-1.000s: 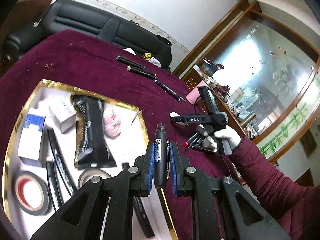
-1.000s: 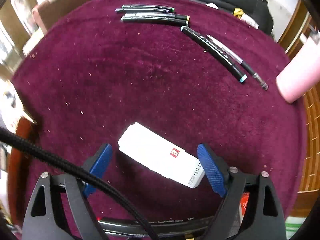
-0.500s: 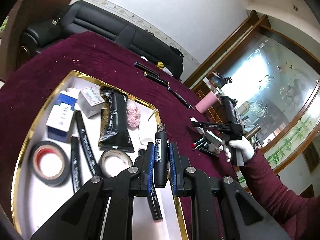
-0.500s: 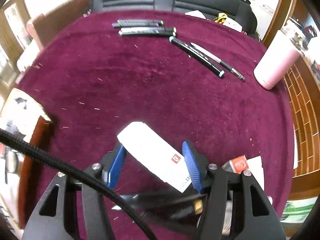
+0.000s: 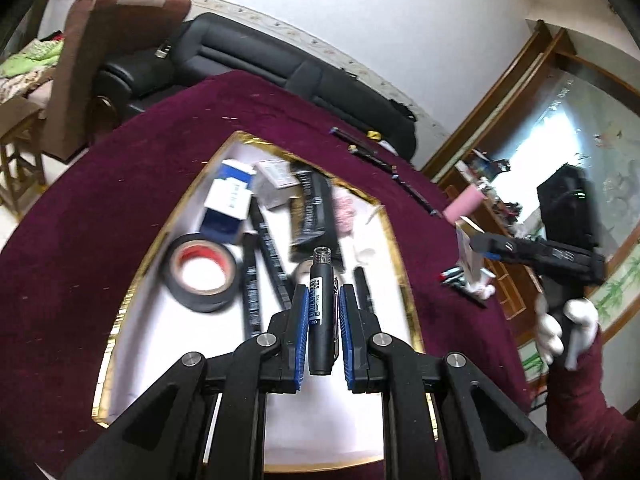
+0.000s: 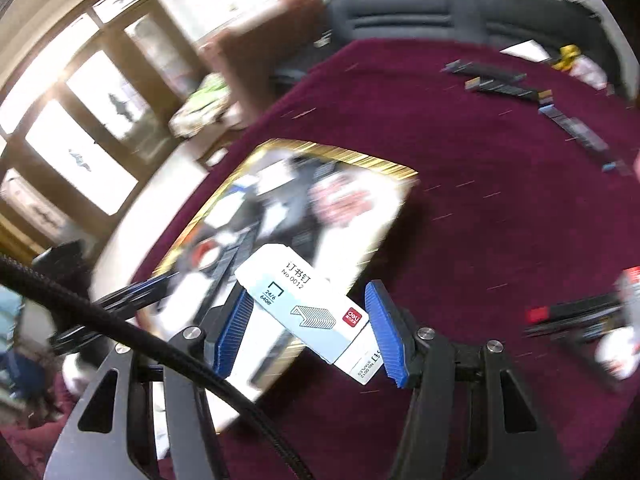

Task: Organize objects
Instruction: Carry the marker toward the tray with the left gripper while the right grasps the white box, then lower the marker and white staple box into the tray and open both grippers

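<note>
Carrying both finds toward the gold-rimmed tray (image 5: 404,280), the left gripper (image 5: 323,316) is clamped on a black marker (image 5: 321,312) above it and the right gripper (image 6: 310,320) on a staple box (image 6: 304,304) nearby; each likely needs lowering, then release.

Tablecloth (image 5: 120,184) napped velvet; staple box (image 6: 308,304) smooth card, seemingly.

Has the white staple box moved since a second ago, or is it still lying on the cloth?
Yes. The staple box is off the maroon cloth, clamped in the right gripper, whose fingers have just been closing, and now sits near the gold-rimmed tray.
</note>
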